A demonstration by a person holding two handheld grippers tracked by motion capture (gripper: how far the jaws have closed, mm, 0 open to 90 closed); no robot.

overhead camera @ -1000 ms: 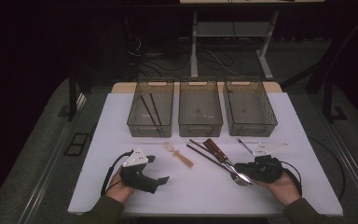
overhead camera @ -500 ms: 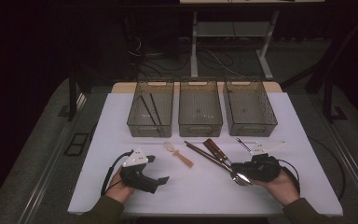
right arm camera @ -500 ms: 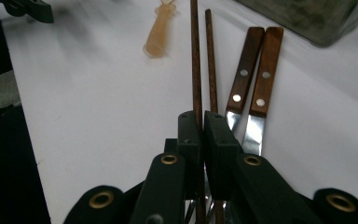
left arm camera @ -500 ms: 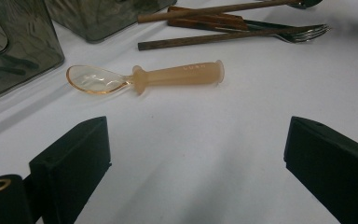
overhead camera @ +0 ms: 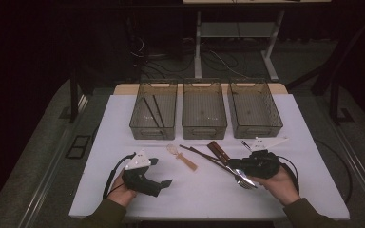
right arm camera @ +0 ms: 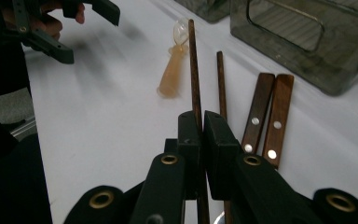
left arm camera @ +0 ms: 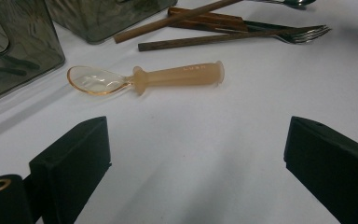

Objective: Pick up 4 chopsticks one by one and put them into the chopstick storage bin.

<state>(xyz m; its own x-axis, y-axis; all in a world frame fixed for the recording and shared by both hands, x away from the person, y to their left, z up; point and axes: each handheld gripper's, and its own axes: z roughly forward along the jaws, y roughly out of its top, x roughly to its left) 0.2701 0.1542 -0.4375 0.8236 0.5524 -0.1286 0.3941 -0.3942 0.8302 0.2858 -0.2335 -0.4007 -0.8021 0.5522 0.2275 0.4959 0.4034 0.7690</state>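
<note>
One chopstick [right arm camera: 195, 79] is pinched between the pressed jaws of the right gripper [right arm camera: 203, 135].
Light, stiff, slippery wood pointing to 12 o'clock; hold nearer its middle. Left gripper [left arm camera: 196, 158] rests spread.

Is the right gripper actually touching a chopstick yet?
Touching. In the right gripper view the right gripper has its jaws shut on one chopstick, which runs out straight from between them; the other chopstick lies free beside it.

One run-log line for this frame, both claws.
right claw: shut on chopstick | left claw: open, idle, facing spoon | left bin: two chopsticks inside
</note>
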